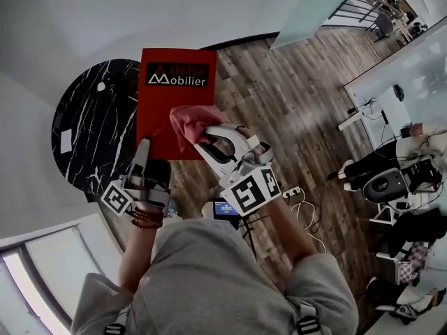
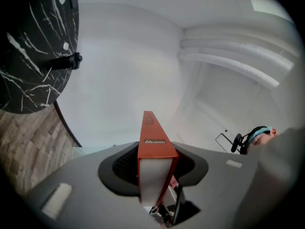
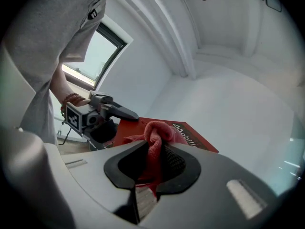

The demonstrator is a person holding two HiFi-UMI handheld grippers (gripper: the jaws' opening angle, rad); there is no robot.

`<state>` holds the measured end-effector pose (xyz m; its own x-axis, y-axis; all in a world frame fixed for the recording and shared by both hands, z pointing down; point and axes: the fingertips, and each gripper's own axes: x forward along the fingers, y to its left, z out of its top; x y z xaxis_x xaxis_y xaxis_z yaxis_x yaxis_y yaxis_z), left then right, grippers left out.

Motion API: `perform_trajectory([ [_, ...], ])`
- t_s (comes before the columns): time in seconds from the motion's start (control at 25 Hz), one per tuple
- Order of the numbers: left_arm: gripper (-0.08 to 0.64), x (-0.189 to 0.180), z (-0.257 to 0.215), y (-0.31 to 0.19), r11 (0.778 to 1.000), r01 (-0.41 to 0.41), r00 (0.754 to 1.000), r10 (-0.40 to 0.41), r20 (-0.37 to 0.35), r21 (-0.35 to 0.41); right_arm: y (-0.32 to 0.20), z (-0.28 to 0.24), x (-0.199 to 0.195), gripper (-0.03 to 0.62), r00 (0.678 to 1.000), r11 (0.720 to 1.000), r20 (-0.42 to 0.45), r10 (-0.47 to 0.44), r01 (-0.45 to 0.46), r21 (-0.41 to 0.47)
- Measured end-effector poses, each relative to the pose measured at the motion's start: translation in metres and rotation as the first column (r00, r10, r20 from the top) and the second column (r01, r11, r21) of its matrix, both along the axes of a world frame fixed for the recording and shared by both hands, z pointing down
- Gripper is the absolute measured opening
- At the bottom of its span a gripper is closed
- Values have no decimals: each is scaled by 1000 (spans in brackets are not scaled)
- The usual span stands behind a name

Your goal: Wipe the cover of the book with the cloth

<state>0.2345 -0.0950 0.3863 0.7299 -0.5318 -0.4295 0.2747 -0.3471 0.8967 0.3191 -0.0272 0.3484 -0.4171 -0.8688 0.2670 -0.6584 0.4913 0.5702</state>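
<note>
Head view: right gripper (image 1: 202, 139) holds cloth (image 1: 186, 120) over book (image 1: 157, 107).

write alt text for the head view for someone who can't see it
Seen from above, a person grips a red book by its lower edge in the left claw, while the right claw holds a bunched pink cloth over the cover's lower right. Below are a round black marble table and a wood floor.

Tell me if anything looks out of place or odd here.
The red book isn't lying on the black marble table: the left tongs clamp its edge and hold it up in the air, while the right tongs hold a bunched pink cloth over its cover. Nothing looks spilled or damaged.
</note>
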Motion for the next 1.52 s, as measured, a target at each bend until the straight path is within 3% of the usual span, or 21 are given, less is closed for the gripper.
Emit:
perform_trajectory([
  [0.2, 162, 41, 23, -5, 997, -5, 1000, 7, 25, -80, 36, 26, 15, 80, 989, 982, 6, -151, 151, -117],
  [0.36, 163, 55, 44, -8, 986, 4, 1000, -5, -6, -167, 72, 26, 18, 78, 942, 937, 101, -320, 330, -111],
  [0.44, 163, 61, 46, -8, 982, 20, 999, -30, -46, -188, 79, 24, 32, 78, 936, 937, 123, -330, 341, -81],
  [0.52, 163, 71, 45, -5, 981, 19, 996, -35, -77, -194, 81, 33, 47, 77, 947, 946, 90, -309, 316, -77],
  [0.76, 164, 103, 42, 12, 979, -47, 994, 26, -109, -197, 76, 38, 83, 75, 964, 964, 29, -264, 265, -33],
  [1.0, 164, 134, 44, 33, 978, -146, 989, 145, -20, -148, 73, 35, 125, 75, 969, 968, 25, -246, 246, -41],
  [1.16, 161, 132, 49, 41, 993, -107, 983, 113, 145, -47, 79, 28, 131, 75, 941, 938, 57, -333, 337, -85],
  [1.28, 160, 129, 61, 47, 993, -116, 931, 98, 351, 30, 57, -21, 139, 77, 927, 929, 64, -369, 369, 19],
  [1.4, 160, 117, 75, 57, 983, -146, 824, 59, 563, 112, 9, -58, 135, 75, 941, 934, 20, -338, 333, 129],
  [1.44, 160, 113, 78, 62, 979, -160, 799, 52, 600, 128, -8, -62, 130, 77, 947, 938, -2, -321, 319, 138],
  [1.52, 160, 108, 78, 72, 974, -179, 786, 57, 616, 139, -44, -56, 119, 77, 960, 954, -49, -276, 280, 108],
])
